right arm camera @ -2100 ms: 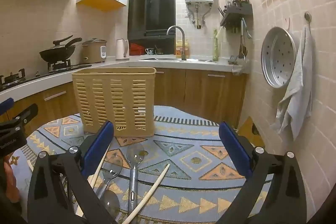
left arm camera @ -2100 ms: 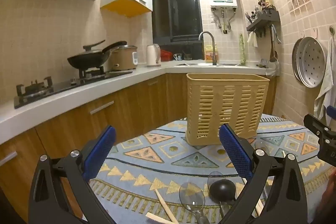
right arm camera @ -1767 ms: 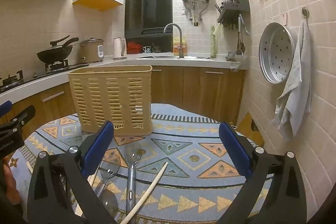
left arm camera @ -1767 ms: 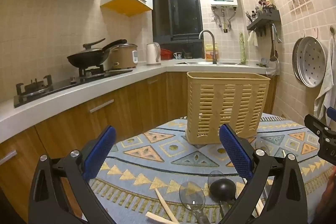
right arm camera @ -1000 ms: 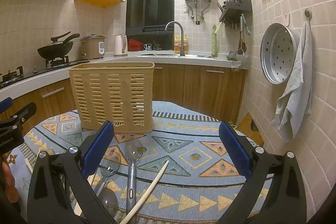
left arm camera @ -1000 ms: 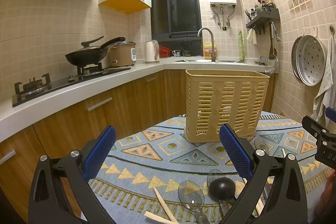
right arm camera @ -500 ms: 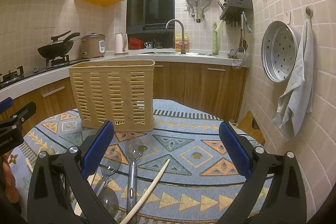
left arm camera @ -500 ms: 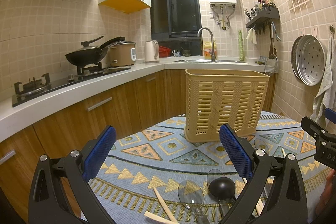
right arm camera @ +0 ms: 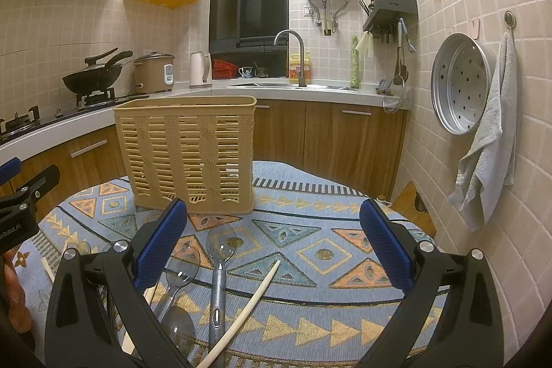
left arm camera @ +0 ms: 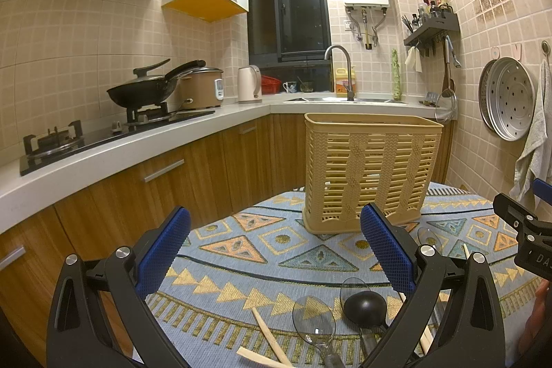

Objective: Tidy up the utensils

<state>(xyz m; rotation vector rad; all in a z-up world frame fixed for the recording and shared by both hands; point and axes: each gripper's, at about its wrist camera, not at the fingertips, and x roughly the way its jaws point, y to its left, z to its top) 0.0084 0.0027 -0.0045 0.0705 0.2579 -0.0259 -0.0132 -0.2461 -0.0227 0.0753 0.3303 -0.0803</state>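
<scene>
Nearest in the left wrist view, the left tool (left arm camera: 274, 245) hangs above the near edge of the desk (left arm camera: 248, 268) with its blue-padded fingers (left arm camera: 386, 250) spread wide and nothing between them. Just below it lie a clear plastic spoon (left arm camera: 314, 316), a black ladle (left arm camera: 365, 306) touching a second clear spoon beside it, and wooden chopsticks (left arm camera: 267, 331) to their left. The right tool appears at the right edge of this view, beside the utensils.

In the right wrist view, the right tool (right arm camera: 272, 238) is likewise wide apart and grips nothing. Under it, on the patterned tablecloth (right arm camera: 310, 250), a grey-handled clear spoon (right arm camera: 219, 268) lies pointing away, a smaller clear spoon (right arm camera: 179, 275) sits just left of it, partly behind the left finger, and a pale chopstick (right arm camera: 246, 306) runs diagonally just to its right. More utensils lie further left, half hidden by the tool's frame.

Farther back, the tan slotted utensil basket (right arm camera: 186, 154) stands upright on the cloth, well apart from both tools; what is inside cannot be made out through the slots.

Beyond the desk run the wooden cabinets, with a black wok (left arm camera: 145, 90) on the stove at left and the sink faucet (right arm camera: 293, 52) under the dark window.
</scene>
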